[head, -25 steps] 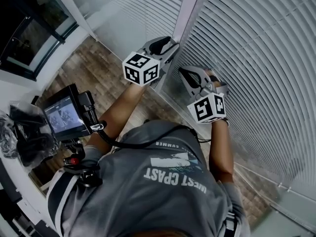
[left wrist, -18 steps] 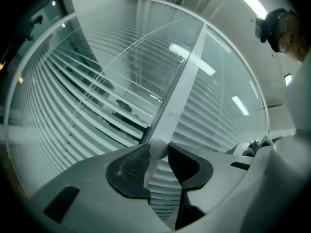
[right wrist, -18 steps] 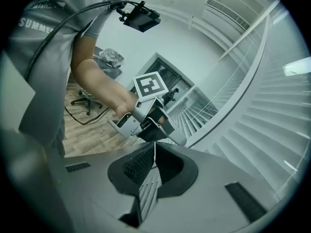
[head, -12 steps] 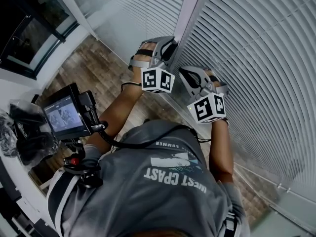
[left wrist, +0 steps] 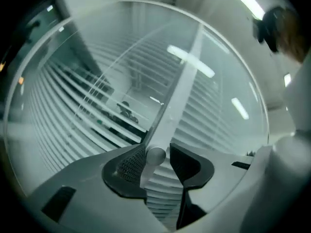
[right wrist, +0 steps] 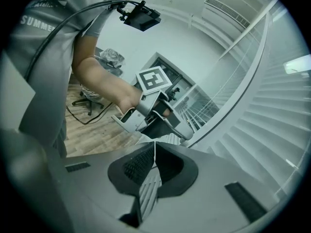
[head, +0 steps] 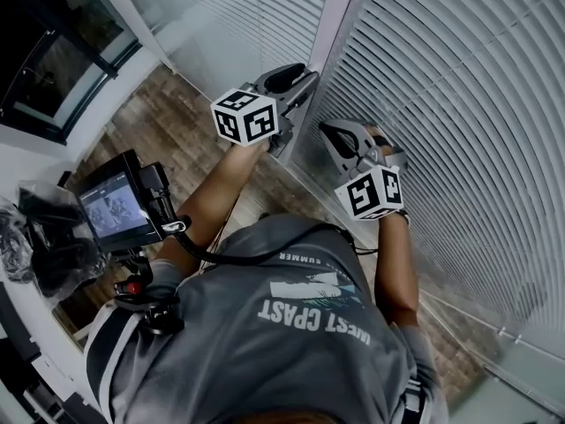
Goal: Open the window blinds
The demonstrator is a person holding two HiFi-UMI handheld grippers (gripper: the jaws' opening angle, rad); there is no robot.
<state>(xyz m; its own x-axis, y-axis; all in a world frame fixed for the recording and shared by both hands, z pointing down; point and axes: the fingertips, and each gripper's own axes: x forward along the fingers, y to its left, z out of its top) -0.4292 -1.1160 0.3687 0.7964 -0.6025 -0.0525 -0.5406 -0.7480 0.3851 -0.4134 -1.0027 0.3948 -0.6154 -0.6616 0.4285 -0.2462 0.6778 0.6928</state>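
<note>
White slatted blinds (head: 459, 104) hang on both sides of a grey window post (head: 340, 16). My left gripper (head: 291, 79) reaches up beside that post. In the left gripper view its jaws (left wrist: 158, 157) stand around the round end of the pale tilt wand (left wrist: 177, 96). The wand rests by the left pad, with a thin gap at the right pad. These jaws have just been opening. My right gripper (head: 340, 138) sits lower, near the right blind. Its jaws (right wrist: 154, 155) are shut on a thin white cord (right wrist: 154, 148).
A small monitor (head: 113, 208) on a rig and dark bags (head: 35, 246) sit at the left over the wood floor (head: 177, 131). An office chair (right wrist: 87, 98) stands behind. The sill runs close under both hands.
The left gripper rolled around the wand: its marker cube swung down and right half a second ago, and now sits up and left again. The right gripper has kept still.
</note>
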